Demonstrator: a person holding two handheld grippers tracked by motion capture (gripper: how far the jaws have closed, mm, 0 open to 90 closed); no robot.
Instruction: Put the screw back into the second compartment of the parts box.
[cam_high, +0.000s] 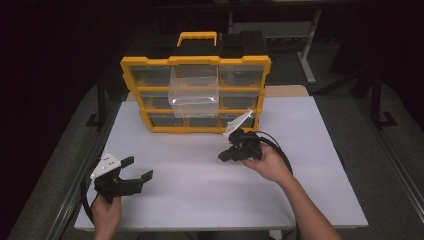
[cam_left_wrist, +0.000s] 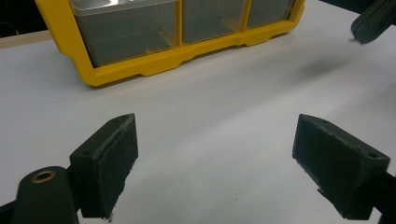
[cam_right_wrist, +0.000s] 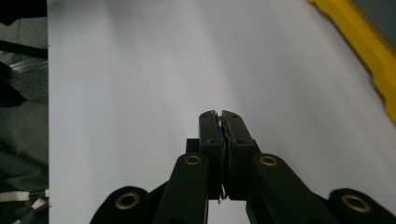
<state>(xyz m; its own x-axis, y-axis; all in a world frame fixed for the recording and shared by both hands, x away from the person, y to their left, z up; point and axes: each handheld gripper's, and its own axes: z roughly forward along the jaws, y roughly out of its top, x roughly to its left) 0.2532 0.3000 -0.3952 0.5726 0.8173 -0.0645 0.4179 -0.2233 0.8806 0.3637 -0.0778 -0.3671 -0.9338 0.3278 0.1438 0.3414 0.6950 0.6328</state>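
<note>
My right gripper is pinched together on nothing; my left gripper is wide apart. The clear drawer sticks out of the yellow organizer (pulled far out). A bump from my right gripper might knock it loose.

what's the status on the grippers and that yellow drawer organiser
Left gripper open, empty, low over white table. Right gripper shut, empty. Yellow-framed drawer organiser upright, one clear plastic drawer pulled out. Nothing between.
</note>
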